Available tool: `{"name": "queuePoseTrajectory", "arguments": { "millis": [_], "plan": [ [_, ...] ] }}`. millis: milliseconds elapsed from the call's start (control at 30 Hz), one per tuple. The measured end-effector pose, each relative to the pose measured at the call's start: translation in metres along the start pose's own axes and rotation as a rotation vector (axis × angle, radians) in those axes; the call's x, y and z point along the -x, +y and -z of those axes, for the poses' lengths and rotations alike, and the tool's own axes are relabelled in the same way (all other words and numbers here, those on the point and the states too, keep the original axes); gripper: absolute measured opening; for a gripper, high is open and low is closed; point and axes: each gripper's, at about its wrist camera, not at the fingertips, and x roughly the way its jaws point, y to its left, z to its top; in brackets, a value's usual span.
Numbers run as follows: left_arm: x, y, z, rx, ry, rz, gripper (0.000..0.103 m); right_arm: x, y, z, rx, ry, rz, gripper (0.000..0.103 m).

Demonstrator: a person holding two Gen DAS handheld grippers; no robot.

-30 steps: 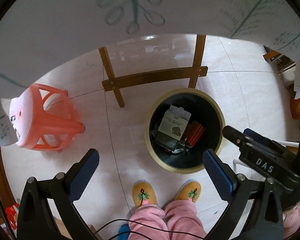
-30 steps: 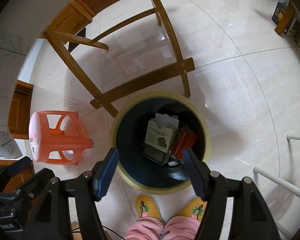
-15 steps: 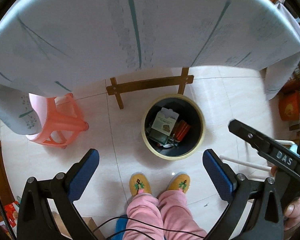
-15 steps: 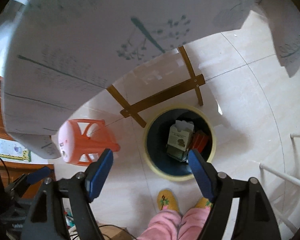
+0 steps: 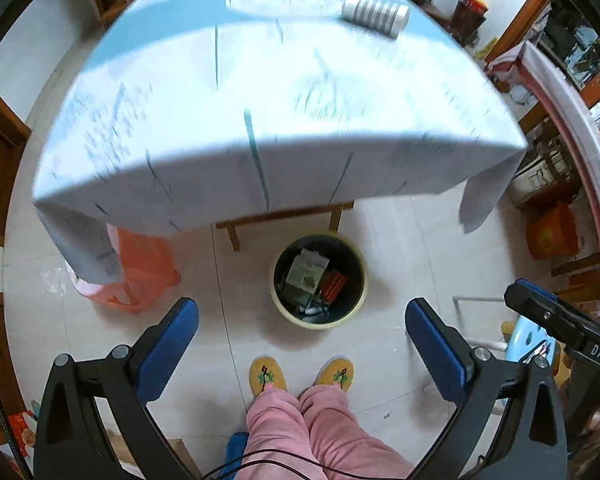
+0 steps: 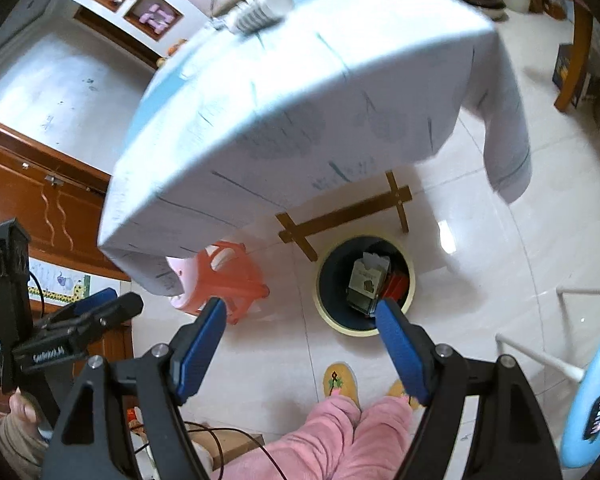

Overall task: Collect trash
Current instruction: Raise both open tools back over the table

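At the far left of the floor, an orange plastic stool [image 5: 140, 272] sits half tucked beneath the drooping corner of the tablecloth [image 5: 260, 120], probably pushed there to keep it out of the way. Just inboard of it, the left gripper [image 5: 302, 322] points steeply down, its blue-padded jaws spread wide with nothing between them. A person stands here, pink trouser legs [image 5: 312, 424] and yellow slippers [image 5: 268, 374] showing below the fingers, toes aimed at the bin.

In the middle, the round waste bin [image 5: 358, 280] stands on the tile floor just in front of the surface's wooden cross-brace [image 5: 284, 216], close to the seated side so that trash can be dropped straight in from above. The collected trash lies inside it: a pale carton [image 5: 306, 270] tilted against a red packet [image 5: 334, 285], with smaller scraps beneath that are too small to make out.

Above, the cloth-covered surface carries a ribbed silver tin [image 5: 376, 14] toward its far right side and some blurred items at the far edge; whether any of these is trash I cannot tell.

To the right, the right gripper [image 6: 300, 320] also hangs empty, jaws standing wide apart, framing the bin's near rim in its own view. A pale blue stool [image 6: 592, 400] sits at the right edge. Both tools look free for another pickup.
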Motion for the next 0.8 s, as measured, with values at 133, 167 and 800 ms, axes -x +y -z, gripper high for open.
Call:
{"name": "queuePoseTrajectory", "arguments": {
  "millis": [133, 167, 800],
  "plan": [
    [0.041, -0.011, -0.02, -0.01, -0.07, -0.008, 0.102, 0.036, 0.019, -0.013, 0.039, -0.049, -0.023, 0.078],
    [0.051, -0.014, -0.027, -0.014, -0.091, -0.009, 0.102, 0.045, 0.023, -0.017, 0.054, -0.063, -0.029, 0.078],
    [0.092, -0.022, -0.19, -0.092, -0.203, -0.013, 0.102, 0.066, 0.107, -0.161, 0.298, -0.217, 0.03, 0.078]
  ]
}}
